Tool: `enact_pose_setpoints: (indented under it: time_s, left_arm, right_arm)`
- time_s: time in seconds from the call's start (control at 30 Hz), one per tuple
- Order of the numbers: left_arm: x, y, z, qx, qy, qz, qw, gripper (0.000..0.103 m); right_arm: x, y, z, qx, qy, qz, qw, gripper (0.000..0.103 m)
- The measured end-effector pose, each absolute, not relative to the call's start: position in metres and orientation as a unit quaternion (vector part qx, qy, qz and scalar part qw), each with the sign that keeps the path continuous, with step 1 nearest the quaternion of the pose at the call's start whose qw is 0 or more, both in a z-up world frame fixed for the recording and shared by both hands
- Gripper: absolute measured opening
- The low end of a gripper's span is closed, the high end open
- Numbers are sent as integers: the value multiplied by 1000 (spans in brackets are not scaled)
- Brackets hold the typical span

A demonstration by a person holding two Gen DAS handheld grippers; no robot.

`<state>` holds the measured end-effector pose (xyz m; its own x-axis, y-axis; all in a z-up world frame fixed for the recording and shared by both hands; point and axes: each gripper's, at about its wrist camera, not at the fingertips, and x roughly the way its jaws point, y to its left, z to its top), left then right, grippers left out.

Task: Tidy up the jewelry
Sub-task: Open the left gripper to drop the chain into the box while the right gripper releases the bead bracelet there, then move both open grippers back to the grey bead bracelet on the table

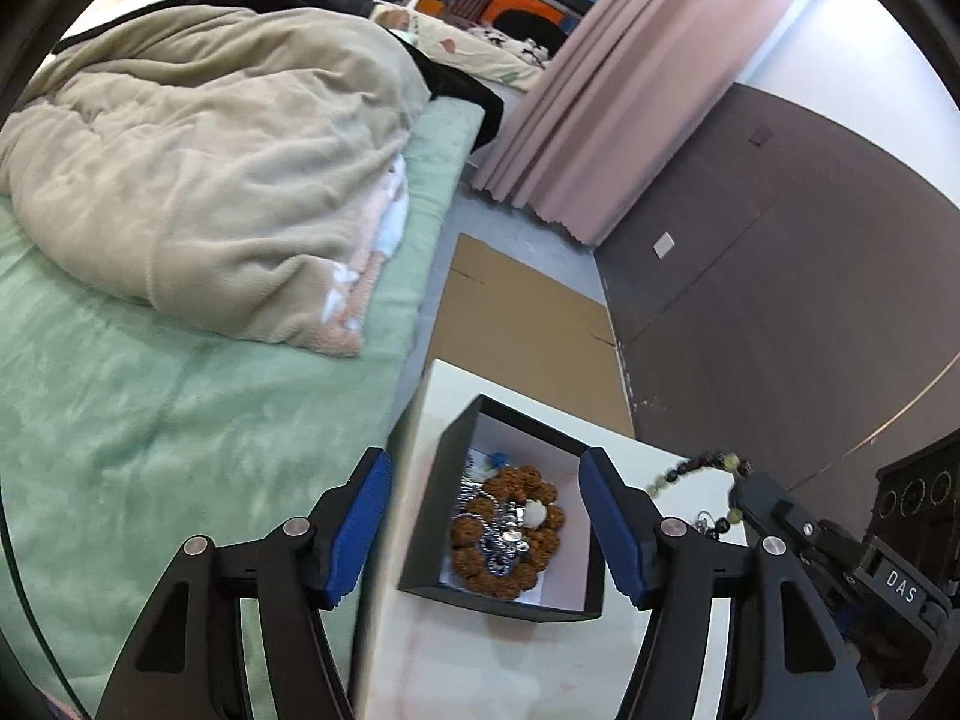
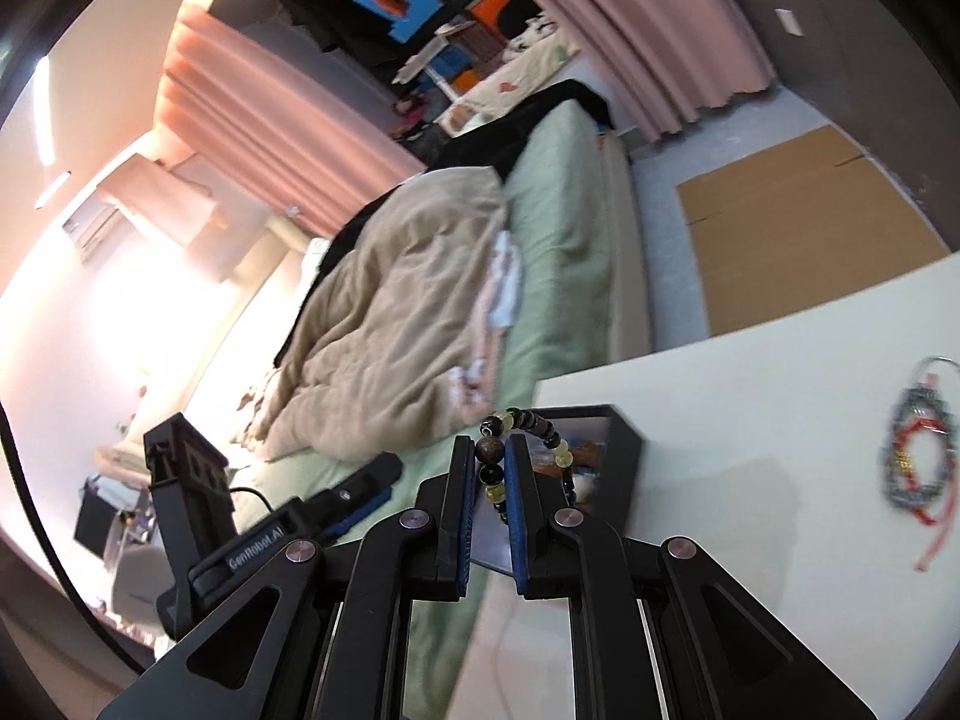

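Left wrist view: left gripper (image 1: 483, 531) has its jaws spread wide with nothing held, blue pads (image 1: 359, 531) on either side of a black box (image 1: 447, 498) that sits on the white table (image 1: 540, 666) just beyond the tips. Inside the box, between the jaws, lies a brown bead bracelet (image 1: 507, 534) tangled with a silver chain (image 1: 501, 540). Off the right pad, the right gripper (image 1: 741, 489) carries a dark and yellow bead bracelet (image 1: 699, 471) above the table. Green bed (image 1: 150, 420) with a beige blanket (image 1: 198, 168) lies left of the jaws. Right wrist view: right gripper (image 2: 493, 450) jaws nearly closed, pinching the dark and yellow bead bracelet (image 2: 522, 420), which loops above the tips and hangs down the right side. Black box (image 2: 624, 468) just past the right fingertip; a grey and red bracelet (image 2: 918, 462) lies on the table (image 2: 750, 420) well right of the jaws.
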<state>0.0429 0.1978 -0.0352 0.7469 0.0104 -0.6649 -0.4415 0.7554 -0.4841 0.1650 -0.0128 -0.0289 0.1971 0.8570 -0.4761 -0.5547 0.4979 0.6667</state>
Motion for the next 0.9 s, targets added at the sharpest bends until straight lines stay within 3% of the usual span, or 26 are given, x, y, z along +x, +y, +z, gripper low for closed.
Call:
enact_pose_setpoints:
  time_s: [0.03,0.1,0.13,0.17,0.37,0.7,0.9]
  left_arm:
    - [41,201,-36,-327,330,130,876,66]
    - [38,205,-36,-331,328,136,874,66]
    - [37,207,-37,-333,328,139,873,66]
    - [36,207,-36,-333,328,140,873,68]
    - [36,195,-31,-317,324,132,882,90]
    - [47,159,-26,-289,325,106,894,91]
    - [57,138,-24,-270,331,96,899,91]
  right_arm:
    - [164,-8,-30,174,426,472,752,13]
    - [163,2,-35,165,440,478,742,28]
    - [162,3,-37,166,445,476,740,48]
    - [161,0,-38,167,443,469,746,60]
    - [164,-27,-37,171,448,440,759,64]
    - [170,-94,-28,183,444,381,790,95]
    - [175,-131,-29,201,452,316,810,97]
